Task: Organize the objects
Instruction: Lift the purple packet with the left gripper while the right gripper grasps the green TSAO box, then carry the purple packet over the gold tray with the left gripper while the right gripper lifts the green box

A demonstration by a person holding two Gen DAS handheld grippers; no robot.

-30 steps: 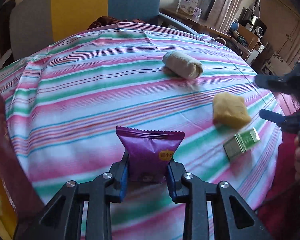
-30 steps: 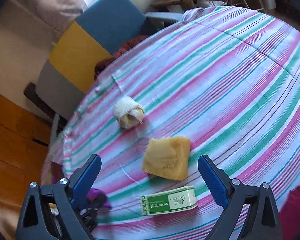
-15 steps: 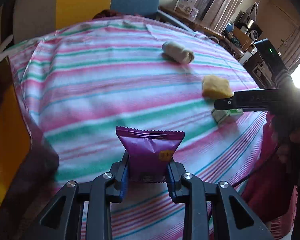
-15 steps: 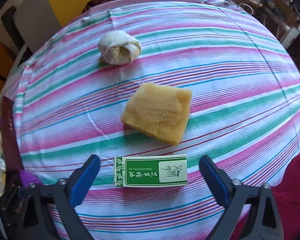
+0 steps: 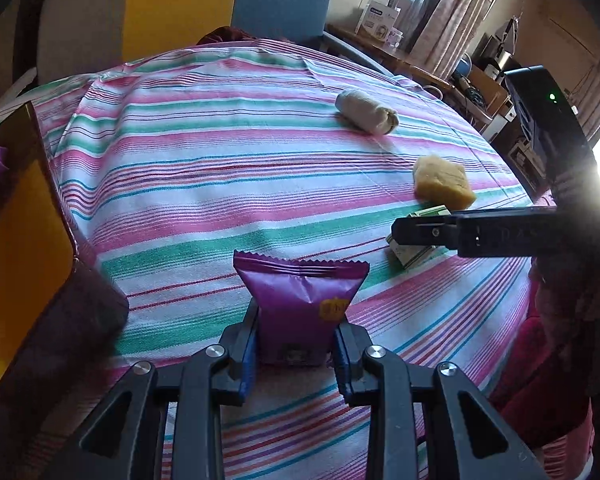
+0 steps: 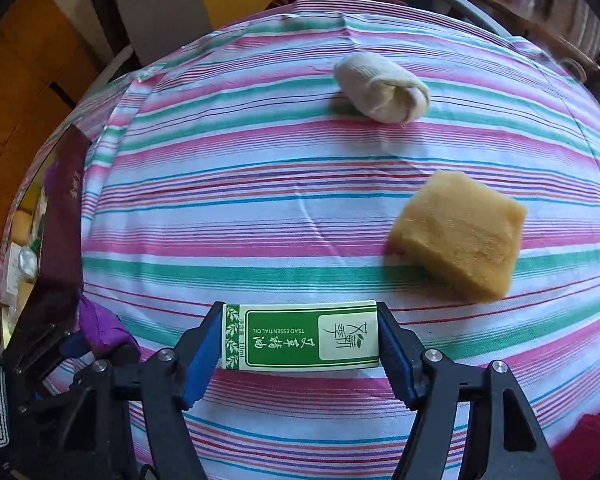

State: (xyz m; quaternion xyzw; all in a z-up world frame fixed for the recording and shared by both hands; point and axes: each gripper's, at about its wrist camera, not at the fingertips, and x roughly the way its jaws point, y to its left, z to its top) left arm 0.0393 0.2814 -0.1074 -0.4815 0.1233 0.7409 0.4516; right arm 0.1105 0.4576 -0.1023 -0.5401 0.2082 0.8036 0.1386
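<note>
Left of the green box [image 6: 302,334], your left gripper [image 5: 296,350] pinches the purple snack packet [image 5: 300,304] upright, just beside the dark storage box [image 5: 40,240]. Your right gripper [image 6: 300,342] presses on both short ends of the green box, which lies on the striped tablecloth [image 6: 240,220]. To its right the yellow sponge [image 6: 458,236] is near; if you lift carelessly, the smooth carton can slip out.
</note>
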